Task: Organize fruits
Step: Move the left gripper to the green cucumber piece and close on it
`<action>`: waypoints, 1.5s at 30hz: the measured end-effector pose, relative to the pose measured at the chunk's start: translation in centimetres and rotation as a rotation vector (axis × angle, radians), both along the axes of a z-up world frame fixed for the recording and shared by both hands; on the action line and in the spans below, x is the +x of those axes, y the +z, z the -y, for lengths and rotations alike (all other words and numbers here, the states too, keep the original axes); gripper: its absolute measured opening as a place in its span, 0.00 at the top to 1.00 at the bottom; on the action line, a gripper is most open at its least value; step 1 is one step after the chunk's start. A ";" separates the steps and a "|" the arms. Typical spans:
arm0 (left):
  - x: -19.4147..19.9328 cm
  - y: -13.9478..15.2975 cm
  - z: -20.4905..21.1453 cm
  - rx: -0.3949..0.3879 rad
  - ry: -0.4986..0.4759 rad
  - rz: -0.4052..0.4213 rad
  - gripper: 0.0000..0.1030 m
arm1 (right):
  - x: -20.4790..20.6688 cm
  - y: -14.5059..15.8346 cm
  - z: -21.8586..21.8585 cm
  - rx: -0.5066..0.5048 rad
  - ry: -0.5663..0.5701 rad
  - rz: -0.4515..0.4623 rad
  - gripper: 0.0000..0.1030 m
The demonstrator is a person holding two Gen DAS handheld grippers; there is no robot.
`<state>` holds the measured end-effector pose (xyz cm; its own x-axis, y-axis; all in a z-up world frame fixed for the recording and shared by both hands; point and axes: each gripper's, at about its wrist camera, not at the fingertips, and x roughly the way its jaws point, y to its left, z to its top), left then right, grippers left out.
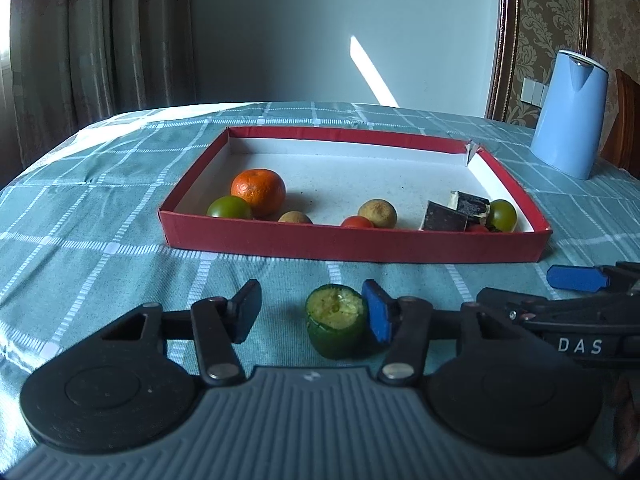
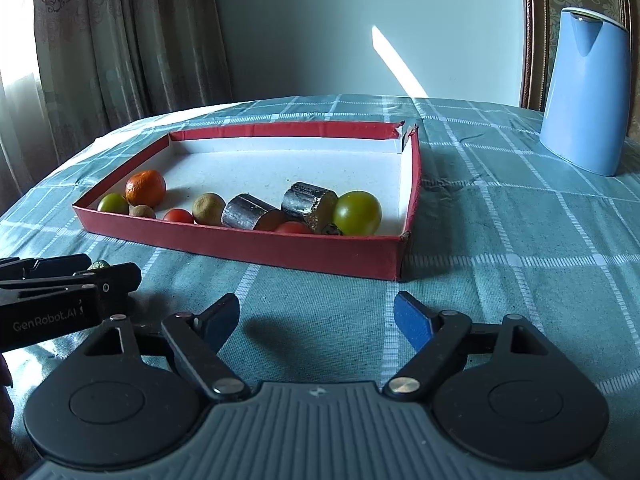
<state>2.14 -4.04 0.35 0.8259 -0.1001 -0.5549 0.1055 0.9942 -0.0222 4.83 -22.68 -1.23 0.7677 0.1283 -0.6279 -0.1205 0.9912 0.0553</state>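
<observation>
On the table (image 1: 100, 184) before the red box (image 1: 352, 246), we see our spread left gripper (image 1: 312, 316) flanking a cut green fruit (image 1: 336, 326), the right gripper (image 2: 316, 320) spread empty, box fruits half hidden.

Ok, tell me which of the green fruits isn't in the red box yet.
The cut green chunk standing on the tablecloth between the open left gripper fingers. The two round green tomatoes already lie inside the red box.
</observation>
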 end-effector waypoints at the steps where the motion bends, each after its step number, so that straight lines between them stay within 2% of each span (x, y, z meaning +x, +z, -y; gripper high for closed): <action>1: 0.0 0.0 0.1 0.007 -0.001 0.002 0.51 | 0.1 0.0 -0.2 -0.009 0.004 -0.002 0.14; 7: 0.0 -0.1 0.5 0.017 -0.021 0.003 0.60 | 0.3 -0.2 -0.4 -0.023 0.030 -0.020 0.07; 16: -0.8 -0.1 0.4 0.034 -0.030 0.012 0.60 | 0.3 -0.3 -0.7 -0.043 0.035 -0.023 0.06; 19: -0.9 -0.1 0.0 0.023 -0.022 0.011 0.54 | 0.3 -0.3 -0.7 -0.040 0.037 -0.023 0.06; 20: -0.9 -0.1 -0.1 0.012 -0.024 0.006 0.57 | 0.3 -0.3 -0.6 -0.035 0.037 -0.022 0.06; 21: -0.9 -0.1 -0.2 0.004 -0.027 0.008 0.65 | 0.2 -0.3 -0.5 -0.029 0.037 -0.021 0.06; 22: -1.0 0.0 -0.3 -0.003 -0.035 0.012 0.69 | 0.2 -0.3 -0.5 -0.024 0.037 -0.020 0.06; 26: -1.0 -0.1 0.0 0.009 -0.046 0.010 0.70 | 0.2 -0.2 -0.2 -0.006 0.038 -0.018 0.06; 29: -0.8 -0.2 -0.1 0.002 -0.042 -0.002 0.66 | 0.2 -0.2 -0.1 0.000 0.038 -0.017 0.06; 31: -0.9 -0.2 -0.2 -0.003 -0.046 0.002 0.72 | 0.3 -0.2 0.0 0.008 0.038 -0.016 0.06; 37: -1.0 -0.1 0.1 0.019 -0.039 0.004 0.72 | 0.2 -0.2 0.1 0.011 0.039 -0.015 0.05; 39: -1.0 -0.2 0.2 0.024 -0.035 -0.001 0.69 | 0.2 -0.1 0.0 0.011 0.039 -0.015 0.05; 40: -0.9 -0.3 0.3 0.029 -0.022 -0.011 0.60 | 0.2 -0.1 0.0 0.012 0.039 -0.015 0.05; 42: -0.6 -0.4 0.2 0.036 -0.005 -0.026 0.52 | 0.2 -0.1 0.1 0.014 0.038 -0.014 0.05; 44: -0.6 -0.4 0.1 0.028 -0.003 -0.032 0.51 | 0.2 -0.1 0.1 0.018 0.038 -0.013 0.05; 45: -0.5 -0.5 0.1 0.033 0.005 -0.034 0.47 | 0.2 -0.1 0.1 0.019 0.038 -0.013 0.05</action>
